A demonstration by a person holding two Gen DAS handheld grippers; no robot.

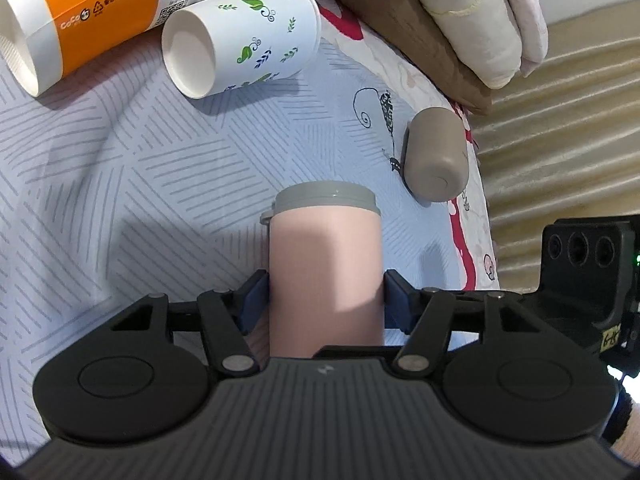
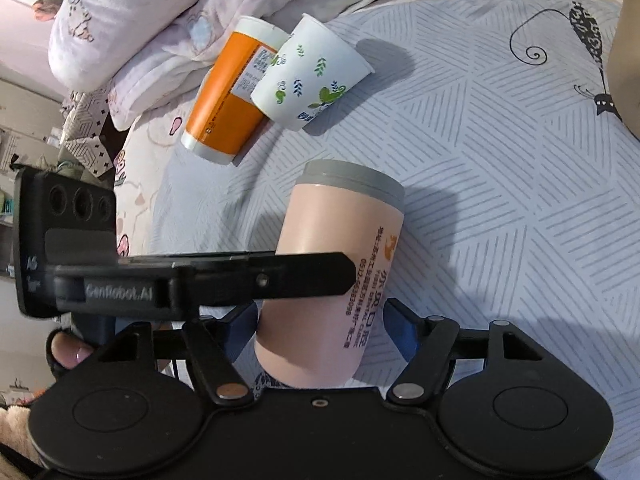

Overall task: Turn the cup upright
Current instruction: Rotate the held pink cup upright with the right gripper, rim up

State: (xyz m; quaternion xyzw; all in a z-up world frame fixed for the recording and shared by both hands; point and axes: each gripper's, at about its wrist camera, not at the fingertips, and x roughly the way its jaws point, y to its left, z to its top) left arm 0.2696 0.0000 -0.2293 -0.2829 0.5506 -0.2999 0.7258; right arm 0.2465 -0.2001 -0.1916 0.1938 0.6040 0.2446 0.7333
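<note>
Left wrist view: left gripper (image 1: 326, 300) fingers (image 1: 254, 300) clamp the pink cup (image 1: 324, 272) at 6 o'clock above the bed (image 1: 120, 184). Right gripper (image 2: 320, 328) fingers (image 2: 402, 330) stand apart around the cup (image 2: 332, 280), right finger clear. Orange cup (image 2: 228, 108) and leaf-print cup (image 2: 308, 80) lie at 11 o'clock.

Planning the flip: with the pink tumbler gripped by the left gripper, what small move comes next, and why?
Probably rotate the left gripper to stand the pink tumbler upright: its fingers clamp both sides, while the right gripper straddles it with a gap showing at one finger.
</note>
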